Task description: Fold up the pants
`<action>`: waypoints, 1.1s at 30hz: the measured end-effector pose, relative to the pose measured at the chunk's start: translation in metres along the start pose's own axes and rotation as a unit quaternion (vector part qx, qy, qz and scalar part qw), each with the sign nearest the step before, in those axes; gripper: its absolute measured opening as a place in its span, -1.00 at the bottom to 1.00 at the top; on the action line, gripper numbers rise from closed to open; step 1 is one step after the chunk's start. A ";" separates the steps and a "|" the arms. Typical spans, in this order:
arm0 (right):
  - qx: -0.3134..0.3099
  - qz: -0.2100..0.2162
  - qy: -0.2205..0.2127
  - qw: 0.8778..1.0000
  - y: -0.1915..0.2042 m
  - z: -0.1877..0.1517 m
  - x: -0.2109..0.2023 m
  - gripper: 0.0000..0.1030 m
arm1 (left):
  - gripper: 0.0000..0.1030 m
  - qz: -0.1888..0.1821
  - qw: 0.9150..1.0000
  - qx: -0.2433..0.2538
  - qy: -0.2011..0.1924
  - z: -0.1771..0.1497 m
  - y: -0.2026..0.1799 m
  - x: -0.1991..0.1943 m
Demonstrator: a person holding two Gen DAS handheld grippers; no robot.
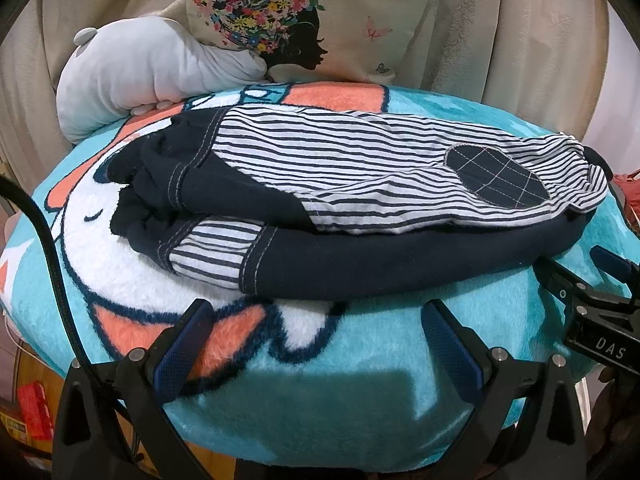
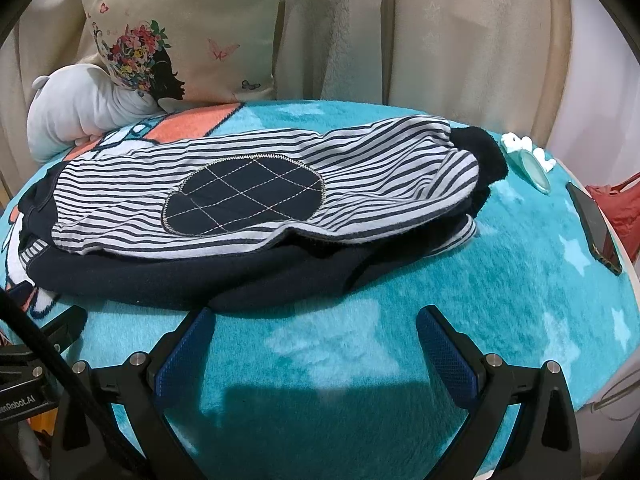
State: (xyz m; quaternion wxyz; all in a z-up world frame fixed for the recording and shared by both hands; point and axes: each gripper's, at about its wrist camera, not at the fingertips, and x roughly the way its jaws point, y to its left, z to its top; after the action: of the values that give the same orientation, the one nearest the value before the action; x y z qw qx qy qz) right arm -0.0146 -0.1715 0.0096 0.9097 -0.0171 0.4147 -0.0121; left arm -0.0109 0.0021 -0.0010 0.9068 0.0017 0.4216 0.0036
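As both jaws gape, empty, pants (image 1: 360,200) folded

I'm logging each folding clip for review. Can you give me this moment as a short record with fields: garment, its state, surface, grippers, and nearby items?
garment: striped and navy pants with a quilted oval knee patch
state: folded over in layers, lying flat
surface: turquoise cartoon blanket
left gripper: open, empty, short of the pants' near edge
right gripper: open, empty
nearby: printed cushion, grey plush toy, phone at the blanket's right edge
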 end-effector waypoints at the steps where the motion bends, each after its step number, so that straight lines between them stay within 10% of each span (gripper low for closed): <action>1: 0.000 0.000 0.000 1.000 0.000 0.000 0.000 0.98 | 1.00 0.000 1.000 0.000 0.000 0.000 0.000 0.000; 33: 0.000 -0.001 -0.003 1.000 0.001 -0.002 0.000 0.98 | 1.00 0.002 1.000 -0.001 -0.002 0.000 -0.002 -0.001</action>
State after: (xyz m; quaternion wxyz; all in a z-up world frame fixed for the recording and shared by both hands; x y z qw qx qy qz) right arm -0.0161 -0.1705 0.0082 0.9110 -0.0177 0.4117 -0.0127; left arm -0.0113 0.0004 0.0000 0.9076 0.0020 0.4198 0.0057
